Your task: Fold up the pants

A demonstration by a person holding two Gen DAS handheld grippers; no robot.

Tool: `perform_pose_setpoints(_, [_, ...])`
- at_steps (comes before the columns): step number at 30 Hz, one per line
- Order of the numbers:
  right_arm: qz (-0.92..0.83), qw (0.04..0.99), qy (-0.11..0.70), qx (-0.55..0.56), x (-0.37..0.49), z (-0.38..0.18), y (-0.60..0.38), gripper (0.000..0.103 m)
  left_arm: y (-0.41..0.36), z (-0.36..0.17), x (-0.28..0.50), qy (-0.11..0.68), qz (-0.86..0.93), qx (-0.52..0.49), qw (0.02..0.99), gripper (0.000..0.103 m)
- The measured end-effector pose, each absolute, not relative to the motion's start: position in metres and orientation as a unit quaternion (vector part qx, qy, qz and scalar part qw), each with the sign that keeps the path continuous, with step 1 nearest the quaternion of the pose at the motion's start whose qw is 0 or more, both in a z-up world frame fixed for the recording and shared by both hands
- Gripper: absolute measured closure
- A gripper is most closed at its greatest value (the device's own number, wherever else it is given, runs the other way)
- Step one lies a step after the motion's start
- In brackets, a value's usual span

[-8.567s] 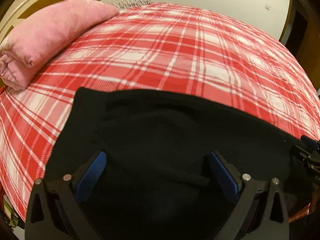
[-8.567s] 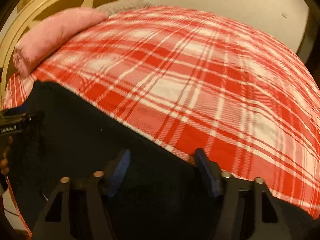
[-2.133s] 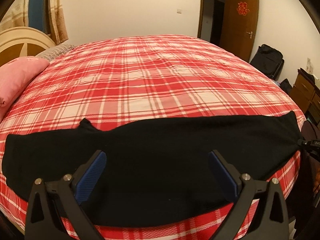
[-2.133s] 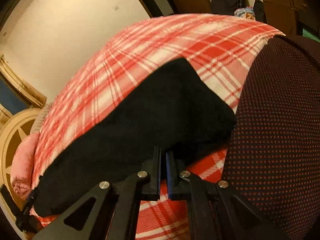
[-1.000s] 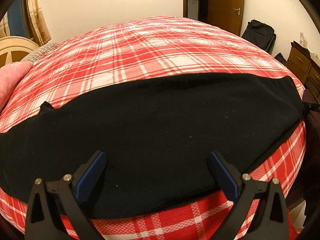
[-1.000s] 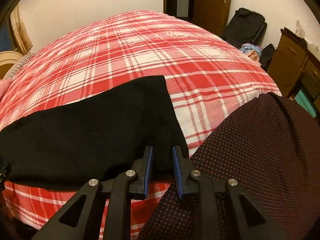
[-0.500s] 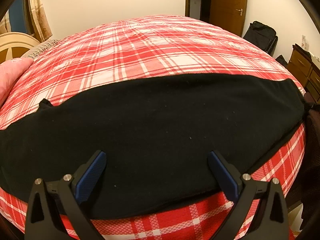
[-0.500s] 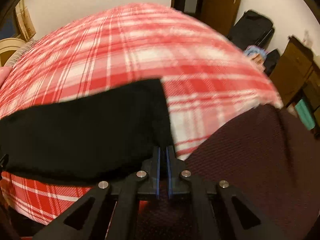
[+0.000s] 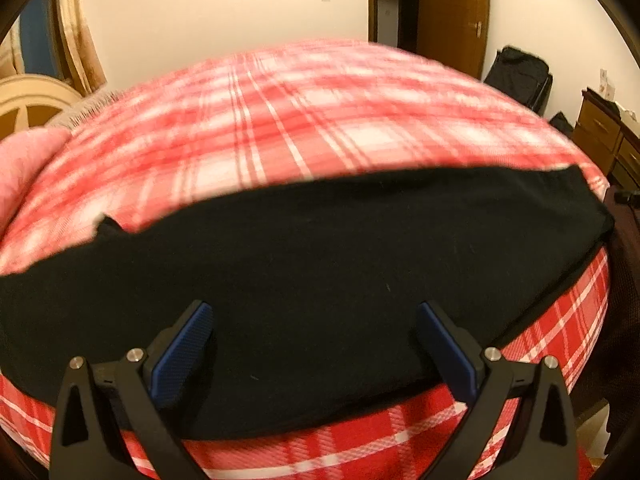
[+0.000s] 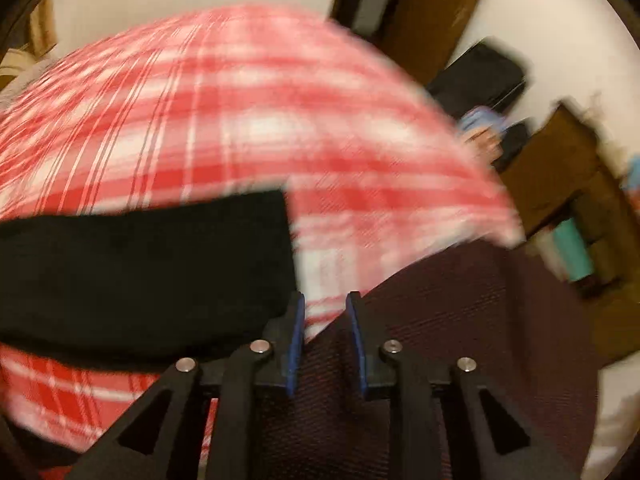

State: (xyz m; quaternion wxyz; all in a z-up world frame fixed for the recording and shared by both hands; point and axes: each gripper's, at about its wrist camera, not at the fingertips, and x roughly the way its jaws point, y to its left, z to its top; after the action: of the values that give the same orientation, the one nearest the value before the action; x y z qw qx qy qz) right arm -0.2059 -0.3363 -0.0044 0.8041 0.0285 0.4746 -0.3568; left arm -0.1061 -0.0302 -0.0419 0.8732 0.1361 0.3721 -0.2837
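Note:
The black pants (image 9: pixel 320 272) lie folded lengthwise as a long strip across the near edge of the red plaid bed (image 9: pixel 304 120). My left gripper (image 9: pixel 312 344) is wide open and empty, hovering over the strip's near edge. In the right wrist view the pants' right end (image 10: pixel 152 264) lies left of my right gripper (image 10: pixel 324 320). That gripper is partly open and holds nothing, just off the pants' corner. The view is motion-blurred.
A pink pillow (image 9: pixel 24 160) lies at the bed's left end by a cream headboard (image 9: pixel 32 96). A dark dotted chair (image 10: pixel 460 320) stands at the bed's right side. A wooden door (image 9: pixel 452 12), a black bag (image 9: pixel 516 76) and a wooden dresser (image 9: pixel 608 136) stand beyond.
My right gripper was shut on the pants' right end half a second ago; it has opened, let go and swung right. My left gripper stayed open and drew back slightly.

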Motion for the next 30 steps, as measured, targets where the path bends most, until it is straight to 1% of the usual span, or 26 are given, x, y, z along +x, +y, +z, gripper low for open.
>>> perform_pose_setpoints(1, [-0.369,0.816,0.445,0.008,-0.204,0.008,-0.323,0.070,-0.027,-0.038,-0.106,0.364,-0.282,0.134,0.877,0.000])
perform_pose_setpoints(2, [-0.362,0.827,0.431,0.007,-0.202,0.013,-0.315,0.067,-0.023,-0.034,-0.104,0.356,-0.278,0.132,0.882,0.000])
perform_pose_setpoints(3, [-0.332,0.847,0.415,0.021,-0.197,0.018,-0.303,0.067,-0.019,-0.032,-0.102,0.353,-0.273,0.130,0.885,0.000])
perform_pose_setpoints(4, [-0.263,0.874,0.404,0.056,-0.189,0.018,-0.287,0.067,-0.015,-0.031,-0.099,0.353,-0.265,0.128,0.888,0.000])
perform_pose_setpoints(7, [-0.145,0.901,0.393,0.114,-0.158,0.002,-0.247,0.067,-0.002,-0.040,-0.086,0.369,-0.237,0.120,0.891,0.000])
perform_pose_setpoints(10, [-0.100,0.906,0.395,0.116,-0.129,-0.023,-0.212,0.067,0.009,-0.048,-0.079,0.376,-0.221,0.113,0.893,0.000])
perform_pose_setpoints(15, [-0.059,0.885,0.443,0.127,-0.109,-0.072,-0.180,0.066,0.020,-0.068,-0.079,0.388,-0.211,0.123,0.888,0.000])
perform_pose_setpoints(16, [-0.059,0.890,0.441,0.095,-0.111,-0.071,-0.173,0.066,0.024,-0.069,-0.080,0.386,-0.217,0.110,0.890,0.000])
perform_pose_setpoints(17, [-0.055,0.885,0.456,0.079,-0.113,-0.070,-0.168,0.066,0.027,-0.069,-0.081,0.387,-0.222,0.104,0.889,0.000])
perform_pose_setpoints(19, [-0.044,0.873,0.482,0.064,-0.113,-0.064,-0.163,0.067,0.031,-0.067,-0.081,0.387,-0.232,0.109,0.886,0.000])
perform_pose_setpoints(21, [-0.035,0.869,0.491,0.056,-0.112,-0.057,-0.160,0.067,0.040,-0.062,-0.080,0.382,-0.224,0.111,0.890,0.000])
perform_pose_setpoints(25, [0.018,0.900,0.428,0.077,-0.092,-0.020,-0.151,0.067,0.084,-0.047,-0.068,0.366,-0.183,0.074,0.909,0.000])
perform_pose_setpoints(28, [0.091,0.911,0.387,0.108,-0.045,-0.008,-0.124,0.067,0.124,-0.039,-0.047,0.356,-0.116,0.055,0.926,0.000])
perform_pose_setpoints(30, [0.147,0.907,0.377,0.117,-0.005,-0.011,-0.093,0.067,0.149,-0.038,-0.032,0.356,-0.068,0.048,0.931,0.000])
